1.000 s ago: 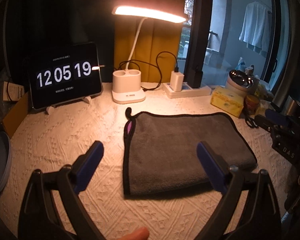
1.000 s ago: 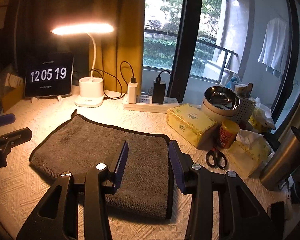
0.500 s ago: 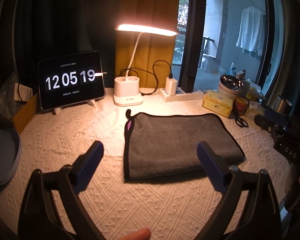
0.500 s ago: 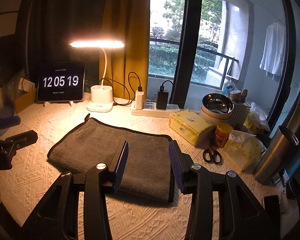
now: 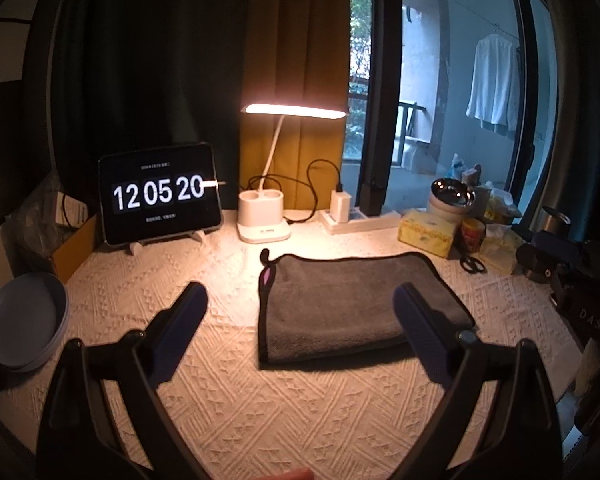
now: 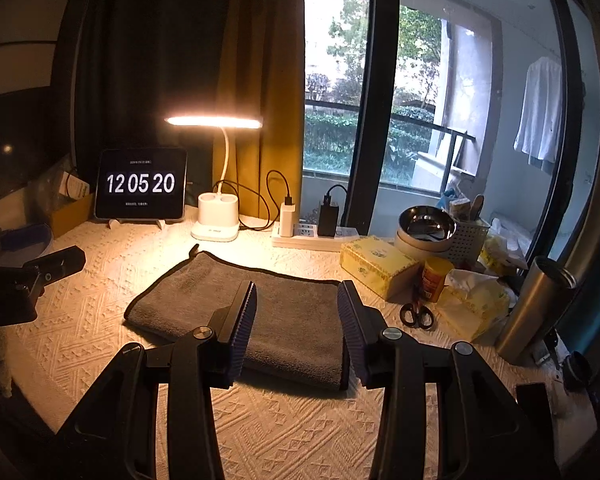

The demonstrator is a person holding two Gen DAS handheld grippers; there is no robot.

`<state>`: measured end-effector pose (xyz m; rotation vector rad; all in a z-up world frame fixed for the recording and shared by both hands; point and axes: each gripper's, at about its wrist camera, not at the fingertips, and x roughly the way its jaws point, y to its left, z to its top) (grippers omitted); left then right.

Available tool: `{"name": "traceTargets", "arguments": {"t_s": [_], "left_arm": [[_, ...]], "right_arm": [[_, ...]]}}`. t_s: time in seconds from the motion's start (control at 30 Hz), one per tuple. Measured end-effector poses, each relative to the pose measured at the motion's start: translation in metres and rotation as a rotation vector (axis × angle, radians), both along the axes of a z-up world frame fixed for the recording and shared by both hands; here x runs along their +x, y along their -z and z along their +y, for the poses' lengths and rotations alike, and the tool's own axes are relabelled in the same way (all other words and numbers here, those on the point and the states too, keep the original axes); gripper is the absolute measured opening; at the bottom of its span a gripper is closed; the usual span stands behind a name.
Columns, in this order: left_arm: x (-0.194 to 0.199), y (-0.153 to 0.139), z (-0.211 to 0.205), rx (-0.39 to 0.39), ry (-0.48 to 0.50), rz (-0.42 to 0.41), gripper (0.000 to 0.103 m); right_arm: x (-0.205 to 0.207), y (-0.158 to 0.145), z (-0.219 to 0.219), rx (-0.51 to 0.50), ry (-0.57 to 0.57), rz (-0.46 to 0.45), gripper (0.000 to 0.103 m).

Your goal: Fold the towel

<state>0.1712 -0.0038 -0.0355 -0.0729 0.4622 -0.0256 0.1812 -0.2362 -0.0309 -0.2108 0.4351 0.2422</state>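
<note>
Towel (image 5: 356, 312), grey, black-edged, folded, flat on the cream tablecloth (image 5: 260, 412). Left gripper (image 5: 300, 320) spread wide, right gripper (image 6: 296, 320) parted, both empty above it. Tablet clock (image 5: 160, 198) reads "12 05 20".

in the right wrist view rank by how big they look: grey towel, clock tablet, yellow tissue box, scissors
1. grey towel
2. clock tablet
3. yellow tissue box: near the tablet's size and nearer the camera, so unsure
4. scissors
</note>
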Motion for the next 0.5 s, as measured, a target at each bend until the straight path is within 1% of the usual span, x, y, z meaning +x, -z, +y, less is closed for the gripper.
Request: {"name": "traceTargets", "arguments": {"t_s": [0.37,0.5], "left_arm": [[-0.037,-0.023,-0.005,0.004,0.012,-0.118,0.095],[-0.046,-0.032,-0.007,0.014,0.004,-0.143,0.095]], "right_arm": [[-0.031,-0.026,-0.001,0.025,-0.014,-0.071,0.044],[-0.04,-0.032,-0.002,0.03,-0.015,-0.093,0.044]]}}
